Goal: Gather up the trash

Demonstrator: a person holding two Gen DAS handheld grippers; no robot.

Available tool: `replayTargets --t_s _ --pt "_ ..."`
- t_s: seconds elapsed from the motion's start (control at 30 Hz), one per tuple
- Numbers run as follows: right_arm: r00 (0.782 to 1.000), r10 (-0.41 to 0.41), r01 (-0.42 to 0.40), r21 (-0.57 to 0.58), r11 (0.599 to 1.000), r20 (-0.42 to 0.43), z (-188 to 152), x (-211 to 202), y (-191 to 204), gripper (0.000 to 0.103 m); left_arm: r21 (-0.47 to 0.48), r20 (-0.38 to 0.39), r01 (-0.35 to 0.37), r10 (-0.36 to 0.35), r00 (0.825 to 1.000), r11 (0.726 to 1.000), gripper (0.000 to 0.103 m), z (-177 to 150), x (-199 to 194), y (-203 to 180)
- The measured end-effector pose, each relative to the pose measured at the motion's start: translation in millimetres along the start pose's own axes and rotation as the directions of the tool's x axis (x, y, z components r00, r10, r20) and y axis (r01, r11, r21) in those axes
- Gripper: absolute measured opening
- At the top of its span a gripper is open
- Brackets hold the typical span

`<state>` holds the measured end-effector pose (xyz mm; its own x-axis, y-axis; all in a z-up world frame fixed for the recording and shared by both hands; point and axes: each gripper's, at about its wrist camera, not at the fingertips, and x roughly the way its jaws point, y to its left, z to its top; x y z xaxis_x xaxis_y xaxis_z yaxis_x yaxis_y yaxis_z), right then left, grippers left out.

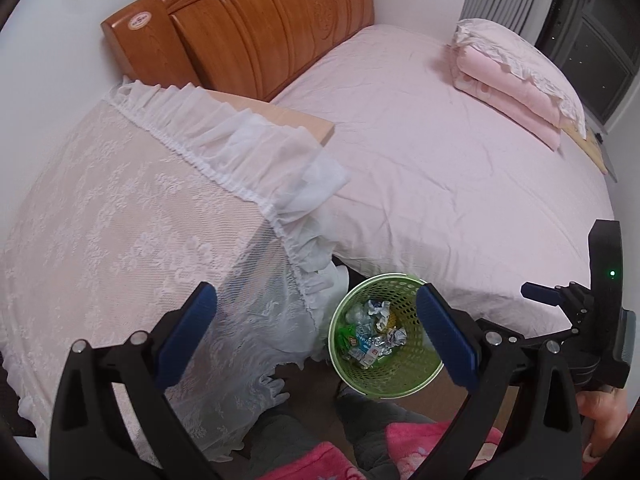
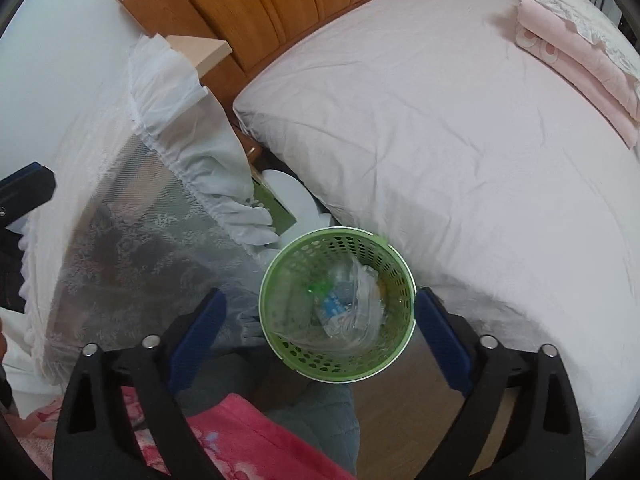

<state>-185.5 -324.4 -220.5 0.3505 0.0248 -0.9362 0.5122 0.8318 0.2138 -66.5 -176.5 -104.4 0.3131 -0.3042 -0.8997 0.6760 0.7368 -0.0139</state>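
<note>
Both grippers, left (image 1: 316, 334) and right (image 2: 320, 334), are spread wide and empty over the bin (image 2: 280, 344) at lower centre, so a careless dip could tip it and spill the trash (image 1: 374, 338).

One green basket (image 2: 280, 344), one bed (image 2: 440, 140), two grippers.

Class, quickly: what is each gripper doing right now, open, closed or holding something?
Left gripper: open, holding nothing.
Right gripper: open, holding nothing, above the green basket.
</note>
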Motion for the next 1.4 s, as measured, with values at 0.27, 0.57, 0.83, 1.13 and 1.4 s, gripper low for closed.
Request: replayTargets --t_s 0.27,0.57,0.83,1.13,1.4 --pt "0.995 -0.003 0.013 -0.105 0.994 0.096 52.2 -37.3 60.6 0.1 -0.184 0.087 -0.08 0.097 0.991 0.98 0.095 10.2 -44.5 84.5" --pt "0.932 0.173 -0.01 -0.453 0.891 0.319 128.0 -135.6 223.4 0.1 -0.429 0.238 -0.239 0.365 0.9 0.871 0.095 28.5 -154.1 212.3" --pt "0.854 0.354 -0.064 -0.599 0.798 0.38 137.2 -200.3 343.1 0.101 -0.598 0.245 -0.311 0.539 0.806 0.739 0.095 15.3 -217.7 275.2" --pt "0.867 0.381 -0.101 -0.634 0.767 0.322 135.5 -199.0 398.5 0.101 -0.649 0.189 -0.323 0.558 0.808 0.689 0.095 -2.6 -216.9 299.3" --pt "0.873 0.374 -0.114 -0.615 0.781 0.314 134.5 -186.0 402.9 0.101 -0.642 0.184 -0.321 0.547 0.816 0.696 0.095 0.8 -209.7 297.0"
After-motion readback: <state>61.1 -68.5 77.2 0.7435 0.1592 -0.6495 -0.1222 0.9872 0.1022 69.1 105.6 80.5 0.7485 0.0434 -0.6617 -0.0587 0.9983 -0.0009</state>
